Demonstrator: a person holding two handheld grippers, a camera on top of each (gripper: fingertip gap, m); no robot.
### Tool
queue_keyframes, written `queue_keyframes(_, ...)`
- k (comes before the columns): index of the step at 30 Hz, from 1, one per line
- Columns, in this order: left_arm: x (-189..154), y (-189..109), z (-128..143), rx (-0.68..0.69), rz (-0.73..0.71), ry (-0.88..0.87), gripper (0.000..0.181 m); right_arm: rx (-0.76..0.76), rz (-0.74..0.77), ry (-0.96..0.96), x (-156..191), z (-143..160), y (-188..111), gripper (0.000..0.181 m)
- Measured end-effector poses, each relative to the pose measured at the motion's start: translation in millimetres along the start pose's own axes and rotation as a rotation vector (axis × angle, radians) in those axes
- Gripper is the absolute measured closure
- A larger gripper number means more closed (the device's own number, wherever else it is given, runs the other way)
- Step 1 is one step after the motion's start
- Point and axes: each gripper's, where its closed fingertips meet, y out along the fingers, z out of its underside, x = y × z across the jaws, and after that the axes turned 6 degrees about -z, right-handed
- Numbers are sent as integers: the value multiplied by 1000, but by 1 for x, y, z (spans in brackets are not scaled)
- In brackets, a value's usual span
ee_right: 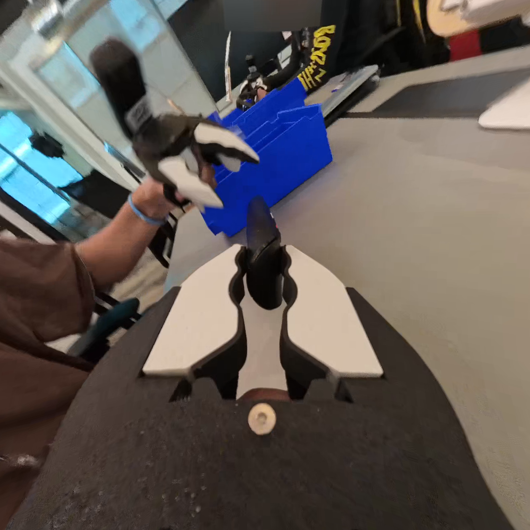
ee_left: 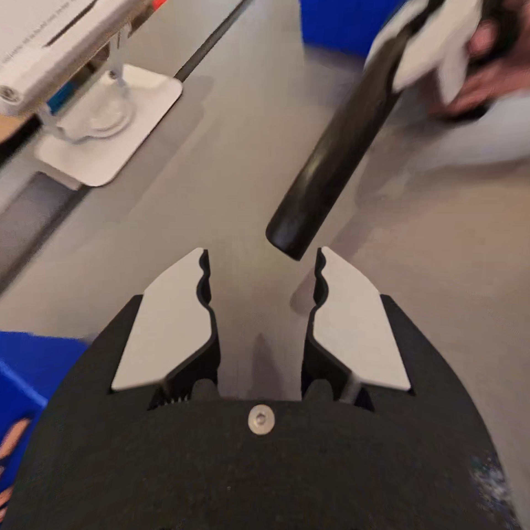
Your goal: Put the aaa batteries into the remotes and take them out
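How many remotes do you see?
1. The black remote is held off the table in the right gripper, near the open left gripper. Others may be hidden inside the blue bin.

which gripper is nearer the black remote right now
Right. The right gripper is shut on the black remote, holding it above the table. The left gripper is open, empty and apart from the remote, with the remote's free end just past its tips.
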Motion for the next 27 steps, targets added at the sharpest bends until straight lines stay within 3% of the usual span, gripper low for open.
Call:
queue_keyframes(3,-13,18,20,97,-207,275,102,-27,-17,152,-7,3,1,159)
queue_keyframes(7,-26,35,25,104,-271,395,98,-29,-69,260,-4,6,5,159)
queue_keyframes(10,-32,42,26,90,-224,391,95,-33,-86,300,-2,7,7,159)
queue_keyframes(14,-48,51,25,21,-175,458,129,-55,-89,356,-10,10,4,159)
queue_keyframes(23,-58,72,37,37,-126,444,128,-104,-92,554,-33,26,-3,159)
queue_keyframes(25,-58,76,41,50,-140,465,113,-155,-118,595,-35,21,-7,159)
queue_keyframes(27,-58,79,44,56,-152,471,111,-177,-145,621,-34,19,-8,159)
